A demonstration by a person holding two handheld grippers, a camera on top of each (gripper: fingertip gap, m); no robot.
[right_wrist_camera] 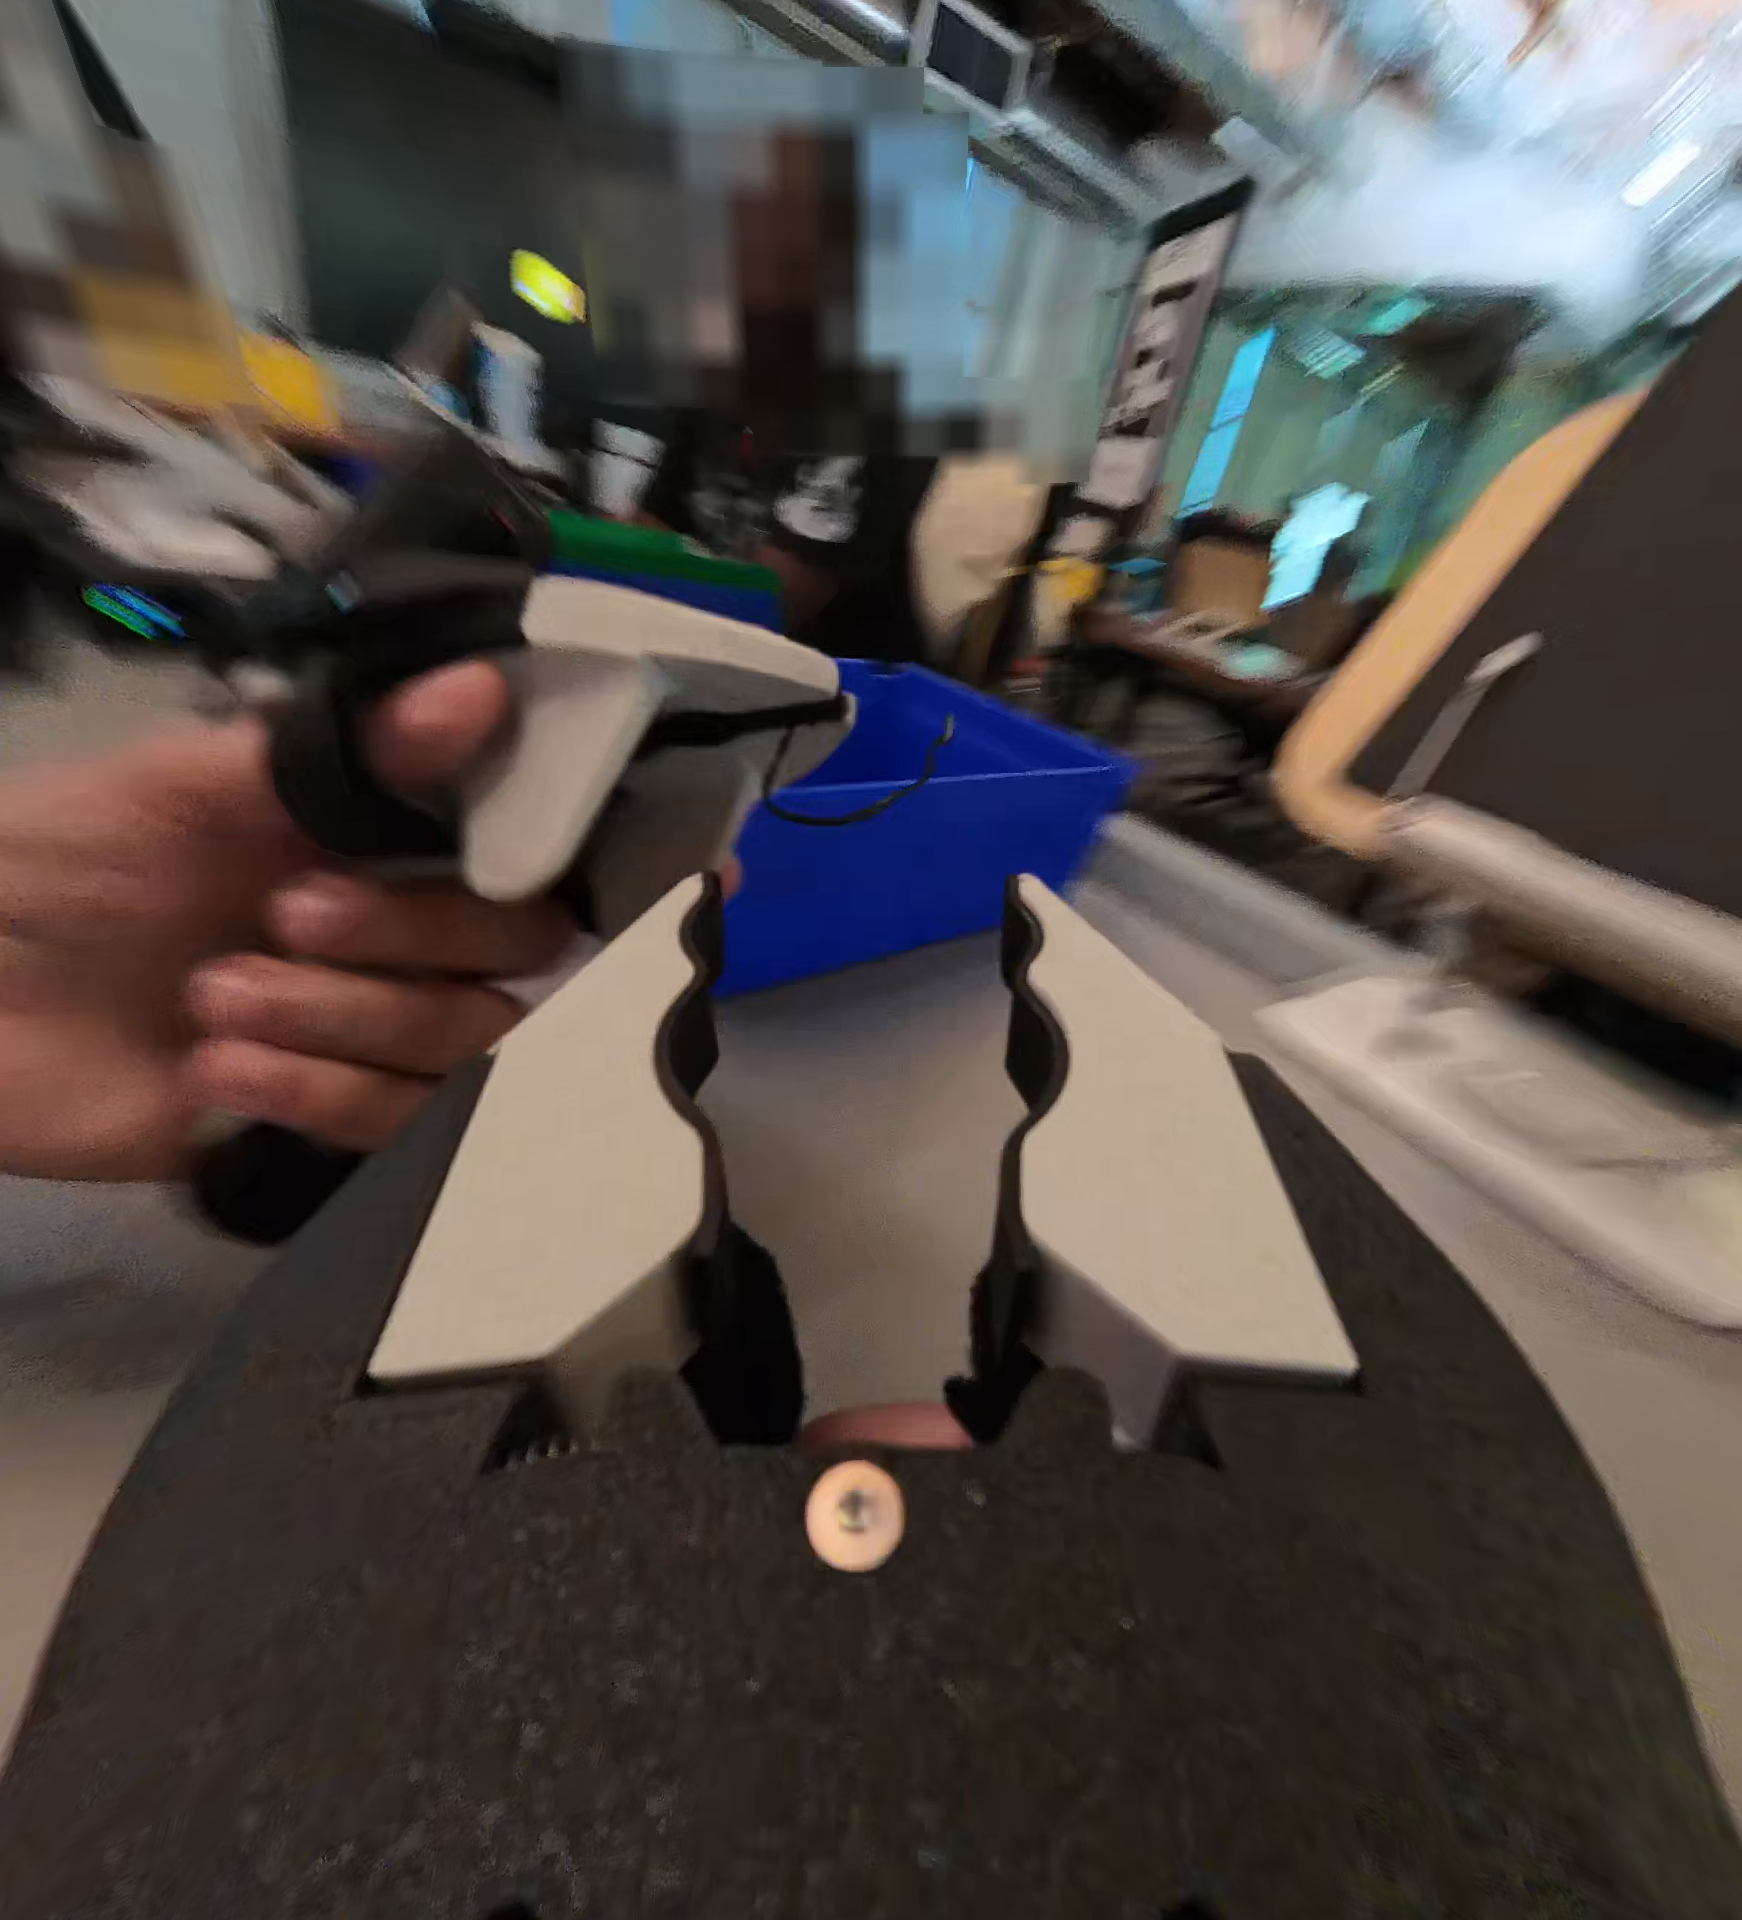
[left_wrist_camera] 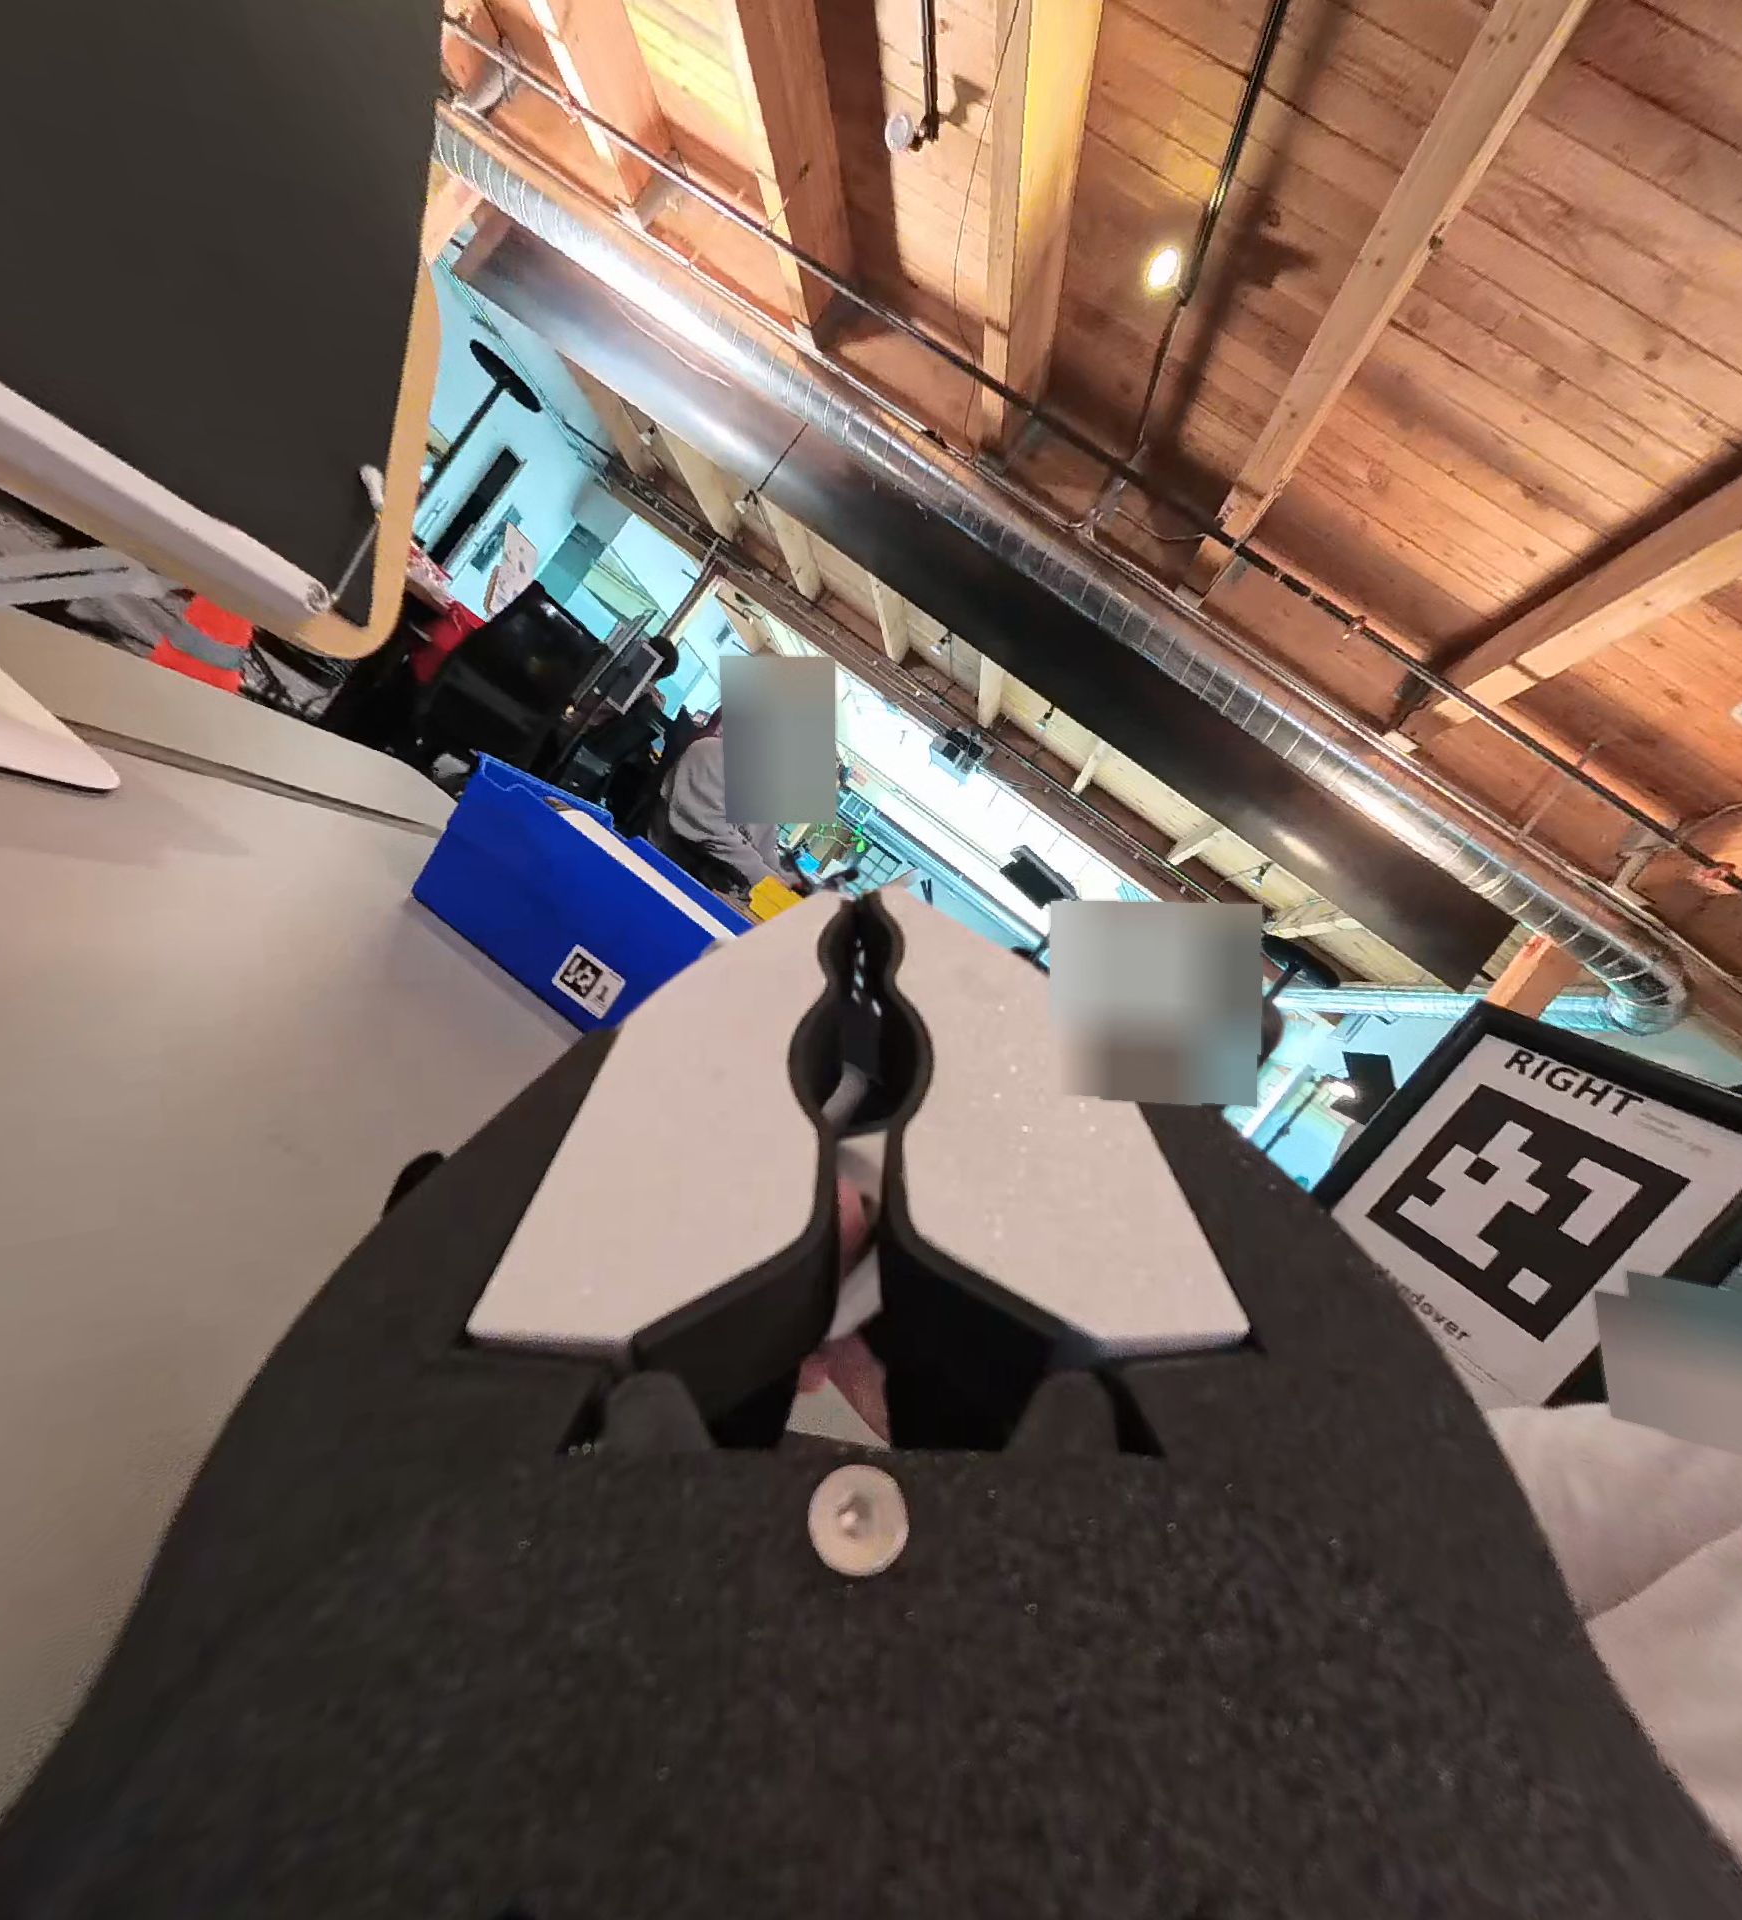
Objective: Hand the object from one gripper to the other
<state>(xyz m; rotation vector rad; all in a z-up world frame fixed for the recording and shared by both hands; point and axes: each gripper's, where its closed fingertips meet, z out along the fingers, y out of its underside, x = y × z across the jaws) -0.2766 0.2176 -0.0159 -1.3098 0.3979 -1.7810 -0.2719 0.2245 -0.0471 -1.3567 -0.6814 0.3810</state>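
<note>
The left gripper (left_wrist_camera: 859,914) fills the foreground of its own view, its fingers (left_wrist_camera: 701,1122) closed on a thin black cable (left_wrist_camera: 862,1023) that runs along the narrow gap between them. In the right wrist view, the same left gripper (right_wrist_camera: 825,717) appears at upper left, held by a hand (right_wrist_camera: 171,935), with the cable (right_wrist_camera: 882,790) hanging in a loop from its tips, above the bench (right_wrist_camera: 846,1164). The right gripper (right_wrist_camera: 862,904) has its fingers (right_wrist_camera: 576,1143) spread apart, nothing between them. A blue bin (right_wrist_camera: 908,862) stands on the bench beyond both grippers, toward the far edge. A framed marker sign (left_wrist_camera: 1553,1195) stands at the right.
</note>
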